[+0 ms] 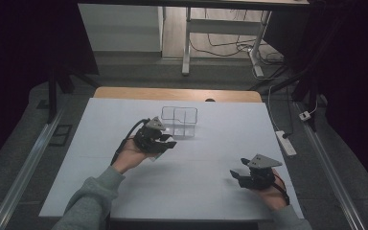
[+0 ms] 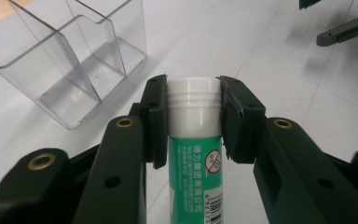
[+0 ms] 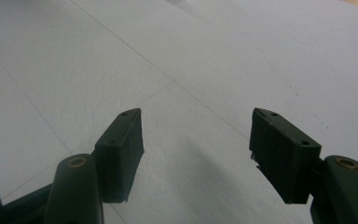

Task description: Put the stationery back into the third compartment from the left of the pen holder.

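A green glue stick (image 2: 195, 168) with a white cap (image 2: 193, 107) is clamped between the jaws of my left gripper (image 2: 193, 105), which is shut on it near the cap. This left gripper (image 1: 165, 142) hovers over the white table mat (image 1: 196, 191), just in front of a clear plastic organiser (image 1: 179, 120) with several compartments. The organiser (image 2: 70, 60) stands empty at the upper left of the left gripper view. My right gripper (image 3: 196, 140) is open with nothing between its jaws. That right gripper (image 1: 236, 173) rests low over the mat at the front right.
The white mat covers a wooden table (image 1: 177, 93). Beyond the table stand metal desk legs (image 1: 187, 43) and floor cables (image 1: 230, 48). A power strip (image 1: 286, 142) lies on the floor to the right. Black rails (image 1: 24, 167) run along both sides.
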`<move>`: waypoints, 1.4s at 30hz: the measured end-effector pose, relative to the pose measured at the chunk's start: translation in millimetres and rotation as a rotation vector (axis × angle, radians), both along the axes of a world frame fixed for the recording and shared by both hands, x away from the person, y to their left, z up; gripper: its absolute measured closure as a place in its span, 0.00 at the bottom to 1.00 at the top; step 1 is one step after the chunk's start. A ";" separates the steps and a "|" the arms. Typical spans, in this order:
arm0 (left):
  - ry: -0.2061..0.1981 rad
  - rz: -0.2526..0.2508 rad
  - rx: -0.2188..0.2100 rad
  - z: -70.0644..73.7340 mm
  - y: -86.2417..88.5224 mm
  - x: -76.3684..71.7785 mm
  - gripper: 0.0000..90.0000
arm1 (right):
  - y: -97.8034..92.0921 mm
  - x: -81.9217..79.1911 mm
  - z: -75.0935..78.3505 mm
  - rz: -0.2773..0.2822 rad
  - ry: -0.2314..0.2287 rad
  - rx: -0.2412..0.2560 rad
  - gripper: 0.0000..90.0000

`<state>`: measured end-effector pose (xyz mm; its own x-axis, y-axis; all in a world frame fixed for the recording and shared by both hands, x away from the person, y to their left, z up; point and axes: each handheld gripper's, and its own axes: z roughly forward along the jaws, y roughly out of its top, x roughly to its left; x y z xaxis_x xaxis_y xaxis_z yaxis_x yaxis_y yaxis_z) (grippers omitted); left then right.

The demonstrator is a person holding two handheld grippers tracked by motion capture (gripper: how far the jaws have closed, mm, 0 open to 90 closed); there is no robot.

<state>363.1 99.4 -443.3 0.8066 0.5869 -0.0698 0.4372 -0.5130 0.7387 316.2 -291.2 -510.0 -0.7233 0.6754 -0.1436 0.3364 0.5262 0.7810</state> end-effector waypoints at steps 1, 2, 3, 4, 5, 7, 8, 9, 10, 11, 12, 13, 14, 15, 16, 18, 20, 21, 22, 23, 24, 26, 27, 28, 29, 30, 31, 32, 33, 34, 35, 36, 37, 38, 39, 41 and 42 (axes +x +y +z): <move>-0.002 0.001 -0.002 0.3 0.6 0.0 0.72 | 0.0 0.0 0.0 0.000 0.000 0.000 0.38; -0.005 0.003 -0.005 0.7 1.4 0.0 0.72 | 0.0 0.0 0.0 0.000 0.001 0.000 0.38; -0.004 0.002 -0.006 1.0 2.1 0.1 0.72 | 0.1 0.0 -0.1 0.000 0.001 0.000 0.38; -0.003 0.001 -0.008 1.3 2.6 0.1 0.72 | 0.0 0.1 -0.1 0.001 0.001 0.000 0.38; -0.005 0.001 -0.007 2.1 3.2 0.0 0.72 | 0.1 -0.1 0.0 -0.001 0.003 0.000 0.38; -0.012 0.002 -0.012 4.1 4.4 0.0 0.72 | -0.1 -0.1 0.2 -0.001 0.004 0.000 0.38; -0.018 0.005 -0.017 5.1 5.0 -0.2 0.72 | -0.1 -0.1 0.2 -0.001 0.004 0.001 0.38; -0.027 0.008 -0.023 6.5 6.1 -0.5 0.72 | -0.1 -0.1 0.2 -0.001 0.004 0.000 0.38; -0.032 0.008 -0.023 7.7 7.2 -0.5 0.72 | 0.0 -0.1 -0.1 0.000 0.004 0.004 0.38; -0.037 0.011 -0.029 8.3 7.8 -0.6 0.72 | 0.0 -0.2 0.1 -0.001 0.004 -0.001 0.38; -0.045 0.015 -0.036 9.4 8.9 -0.8 0.72 | 0.1 -0.2 0.1 -0.001 0.004 -0.001 0.38; -0.051 0.018 -0.041 10.1 9.4 -1.1 0.72 | 0.1 -0.2 0.1 -0.001 0.004 0.000 0.38; -0.059 0.020 -0.047 11.0 10.1 -1.5 0.72 | 0.1 -0.2 0.1 -0.002 0.004 0.000 0.38; -0.066 0.021 -0.054 12.3 10.8 -1.9 0.72 | 0.0 -0.2 0.1 -0.003 0.004 0.000 0.38; -0.072 0.022 -0.062 13.6 11.4 -2.3 0.72 | 0.0 -0.2 0.2 -0.003 0.004 0.001 0.38; -0.084 0.021 -0.074 17.2 12.4 -2.7 0.72 | -0.1 -0.2 0.4 -0.003 0.003 0.002 0.38; -0.100 0.022 -0.083 20.5 13.2 -3.1 0.72 | -0.2 -0.2 0.5 -0.003 0.002 0.004 0.38; -0.106 0.022 -0.092 22.4 13.5 -2.8 0.72 | -0.3 -0.4 0.7 -0.002 0.003 0.007 0.38; -0.109 0.024 -0.099 24.6 13.4 -2.0 0.72 | -0.4 -0.6 0.9 -0.002 0.003 0.010 0.38; -0.116 0.028 -0.105 27.1 13.1 -0.9 0.72 | -0.5 -0.8 1.1 -0.006 0.000 0.009 0.38; -0.122 0.028 -0.112 29.7 12.5 0.6 0.72 | -0.6 -0.9 1.3 -0.007 -0.002 0.015 0.38; -0.137 0.034 -0.122 35.5 10.8 3.8 0.72 | -0.6 -1.1 1.8 -0.005 0.001 0.030 0.38; -0.143 0.038 -0.126 38.3 9.8 5.5 0.72 | -0.9 -1.3 2.1 -0.005 0.001 0.032 0.38; -0.148 0.039 -0.126 41.1 8.6 7.3 0.72 | -0.8 -1.2 2.1 -0.004 -0.001 0.039 0.38; -0.152 0.038 -0.126 43.8 7.5 9.0 0.72 | -1.1 -1.4 2.6 -0.004 -0.001 0.038 0.38; -0.154 0.037 -0.130 46.3 6.4 10.7 0.72 | -1.1 -1.3 2.6 -0.003 -0.002 0.039 0.38; -0.154 0.034 -0.134 48.8 5.3 12.3 0.72 | -1.1 -1.3 2.7 -0.001 -0.001 0.039 0.38; -0.157 0.034 -0.135 51.6 3.8 14.3 0.72 | -1.2 -1.4 2.9 -0.001 -0.001 0.037 0.38; -0.161 0.035 -0.135 53.1 2.9 15.4 0.72 | -1.2 -1.1 2.9 0.004 -0.005 0.035 0.38; -0.164 0.036 -0.136 55.0 1.5 17.0 0.72 | -1.2 -1.2 2.9 0.006 -0.005 0.035 0.38; -0.168 0.036 -0.136 56.6 0.2 18.6 0.72 | -1.0 -1.6 3.0 0.003 -0.003 0.033 0.38; -0.171 0.036 -0.136 57.8 -1.2 20.1 0.72 | -1.0 -1.4 3.0 0.006 -0.006 0.031 0.38; -0.174 0.037 -0.138 59.0 -2.8 21.9 0.72 | -1.0 -1.3 3.0 0.007 -0.007 0.030 0.38; -0.178 0.038 -0.141 59.6 -4.1 23.4 0.72 | -0.9 -1.2 3.0 0.006 -0.006 0.026 0.38; -0.181 0.039 -0.143 59.9 -5.0 24.3 0.72 | -1.0 -1.0 3.0 0.006 -0.005 0.024 0.38; -0.186 0.037 -0.146 60.6 -7.7 27.4 0.72 | -0.9 -0.5 2.8 0.006 -0.002 0.026 0.38; -0.185 0.033 -0.146 60.9 -9.6 29.6 0.72 | -0.7 -0.2 2.3 0.007 -0.002 0.029 0.38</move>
<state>392.6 89.7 -382.3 0.7942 0.6076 -0.0080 0.3017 -0.3830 0.8731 316.1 -291.9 -507.6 -0.7277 0.6744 -0.1253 0.3317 0.5058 0.7963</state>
